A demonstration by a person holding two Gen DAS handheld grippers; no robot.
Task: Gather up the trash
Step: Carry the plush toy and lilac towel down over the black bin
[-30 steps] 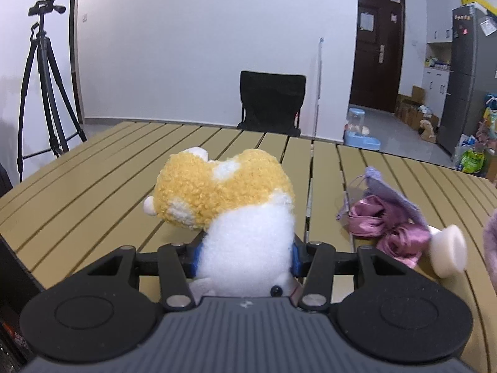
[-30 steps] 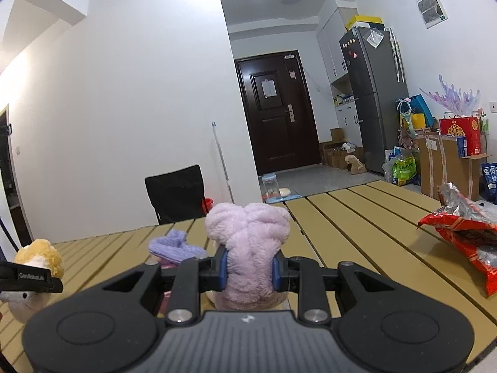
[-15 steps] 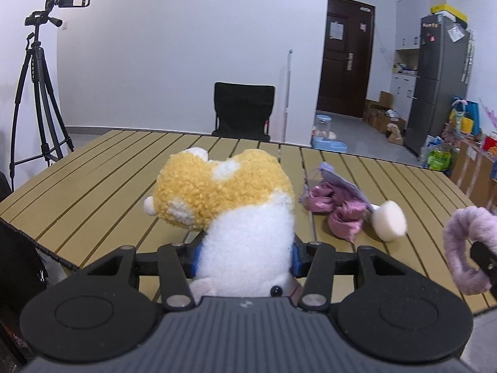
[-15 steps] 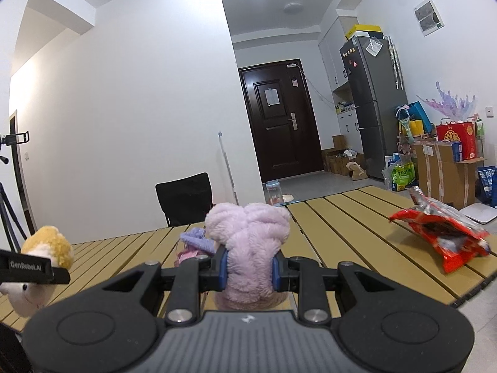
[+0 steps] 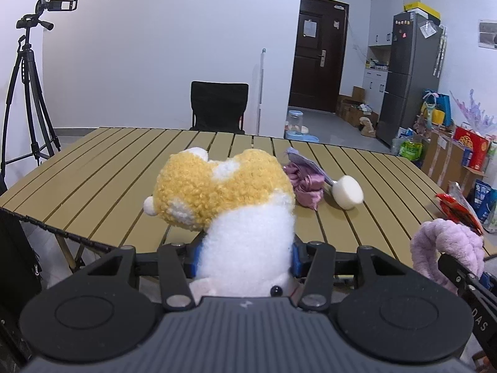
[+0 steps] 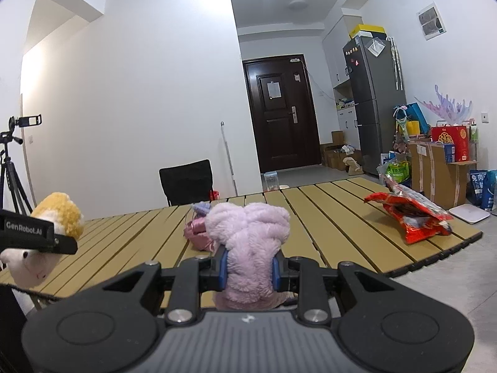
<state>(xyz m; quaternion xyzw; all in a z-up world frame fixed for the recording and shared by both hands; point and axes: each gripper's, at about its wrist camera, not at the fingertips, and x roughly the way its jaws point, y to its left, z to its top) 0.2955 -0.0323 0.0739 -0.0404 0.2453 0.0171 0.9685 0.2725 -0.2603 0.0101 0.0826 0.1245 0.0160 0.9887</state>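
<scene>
Grippers are both clamped on soft toys: the left gripper [image 5: 245, 256] on a plush [image 5: 230, 205], the right gripper [image 6: 250, 267] on a pink fluffy [image 6: 248, 245]. On the table [image 6: 335, 217], a red wrapper [image 6: 410, 214] lies at two o'clock, near the edge.
</scene>
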